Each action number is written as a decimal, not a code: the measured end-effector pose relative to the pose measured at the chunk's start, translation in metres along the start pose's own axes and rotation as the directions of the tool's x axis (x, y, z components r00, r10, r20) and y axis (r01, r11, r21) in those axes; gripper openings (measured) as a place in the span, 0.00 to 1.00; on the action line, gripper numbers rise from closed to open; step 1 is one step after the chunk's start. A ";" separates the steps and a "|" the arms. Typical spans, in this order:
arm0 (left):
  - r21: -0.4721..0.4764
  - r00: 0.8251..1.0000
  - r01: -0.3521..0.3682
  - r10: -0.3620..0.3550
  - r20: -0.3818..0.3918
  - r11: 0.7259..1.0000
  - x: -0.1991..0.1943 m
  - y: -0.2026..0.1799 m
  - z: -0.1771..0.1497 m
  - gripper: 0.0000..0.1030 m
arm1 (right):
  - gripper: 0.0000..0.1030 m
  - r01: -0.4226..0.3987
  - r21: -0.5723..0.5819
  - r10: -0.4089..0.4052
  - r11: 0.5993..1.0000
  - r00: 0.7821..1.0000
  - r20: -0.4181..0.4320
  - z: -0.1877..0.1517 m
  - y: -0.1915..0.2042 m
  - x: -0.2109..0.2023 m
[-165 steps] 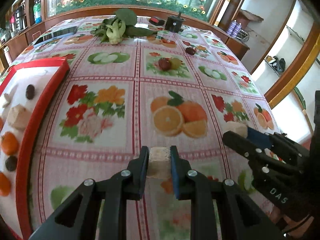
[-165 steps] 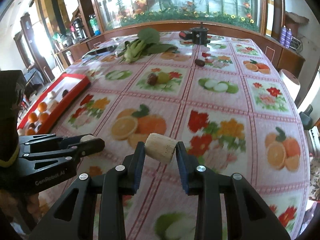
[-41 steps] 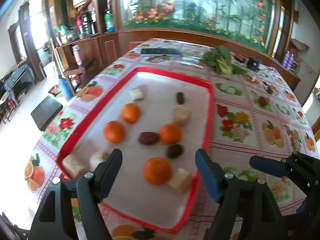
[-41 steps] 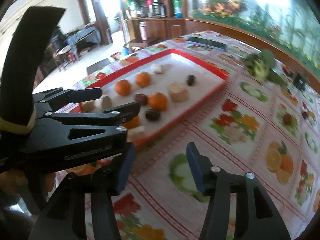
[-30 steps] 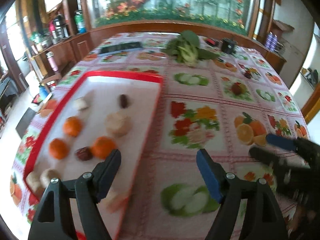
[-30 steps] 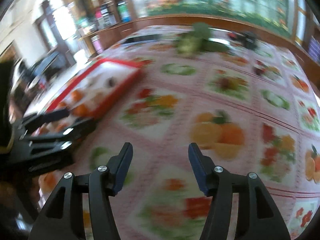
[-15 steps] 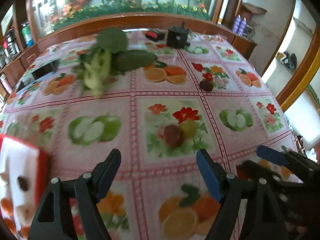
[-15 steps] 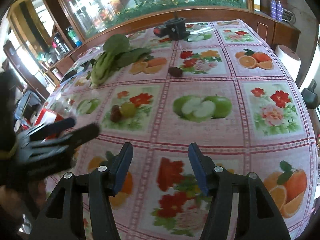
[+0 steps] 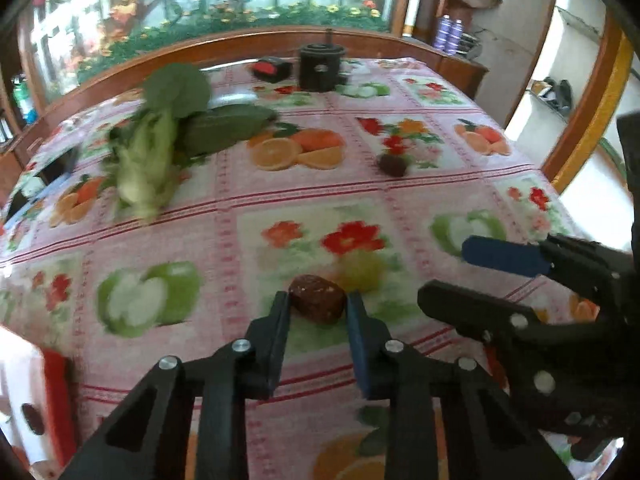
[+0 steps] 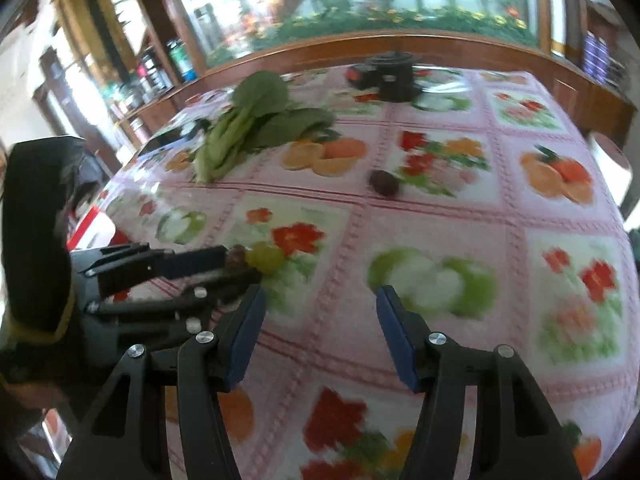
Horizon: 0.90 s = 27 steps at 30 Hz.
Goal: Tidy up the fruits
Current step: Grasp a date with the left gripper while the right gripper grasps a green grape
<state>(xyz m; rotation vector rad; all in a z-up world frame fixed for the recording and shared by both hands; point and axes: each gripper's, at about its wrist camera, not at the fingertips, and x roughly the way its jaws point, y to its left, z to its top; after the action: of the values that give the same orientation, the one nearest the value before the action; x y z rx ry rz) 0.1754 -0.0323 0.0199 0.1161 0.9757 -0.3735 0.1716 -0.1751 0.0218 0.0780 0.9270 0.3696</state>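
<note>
Currently, the red tray (image 9: 60,400) sits at the far left edge of the left wrist view, with a dark fruit (image 9: 33,419) on its white floor. Next comes the floral tablecloth (image 9: 224,208), bearing a bunch of leafy greens (image 9: 160,148) toward the far side. Behind the greens stand a red-and-black device (image 9: 272,70) and a black cylindrical container (image 9: 322,66); no lettering on either is legible. A second dark fruit (image 9: 393,165) lies alone on the cloth right of centre, well apart from both tools.

The left gripper (image 9: 318,312) has its jaws closing on a dark brown date-like fruit (image 9: 317,305), which rests on the cloth between the pads and appears to touch both. Just beside it on the right, the right gripper (image 9: 472,276) hovers with its jaws apart and closing slightly; nothing lies between them. In the right wrist view the right gripper (image 10: 318,320) frames bare cloth, and the left gripper (image 10: 236,264) shows at the left with the fruit at its tips.

Half a second ago the left jaws stood wide with nothing between them; now they bracket the fruit. The tray filled much of the left view a second ago and is now nearly out of frame.
</note>
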 end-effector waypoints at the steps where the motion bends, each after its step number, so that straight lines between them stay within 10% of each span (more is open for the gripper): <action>1: -0.016 1.000 0.004 -0.004 -0.003 1.000 -0.002 0.007 -0.001 0.30 | 0.52 -0.008 -0.015 0.008 1.000 1.000 -0.014 0.003 0.004 0.008; 8: -0.051 1.000 -0.026 0.025 -0.006 0.998 -0.008 0.036 -0.008 0.31 | 0.47 -0.019 -0.101 0.015 0.995 0.999 -0.042 0.013 0.028 0.035; 13: -0.061 1.000 -0.012 0.012 -0.013 0.998 -0.007 0.040 -0.007 0.34 | 0.24 0.065 -0.188 -0.073 0.980 0.997 -0.034 0.019 0.037 0.045; 27: -0.115 0.999 0.031 -0.027 0.041 0.993 -0.014 0.046 -0.018 0.31 | 0.23 0.058 -0.132 -0.057 0.990 0.998 0.010 -0.001 0.028 0.003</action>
<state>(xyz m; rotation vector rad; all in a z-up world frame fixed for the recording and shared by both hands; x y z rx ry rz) 0.1708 0.0185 0.0186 -0.0109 0.9591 -0.3440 0.1649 -0.1483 0.0250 -0.0686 0.8945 0.3756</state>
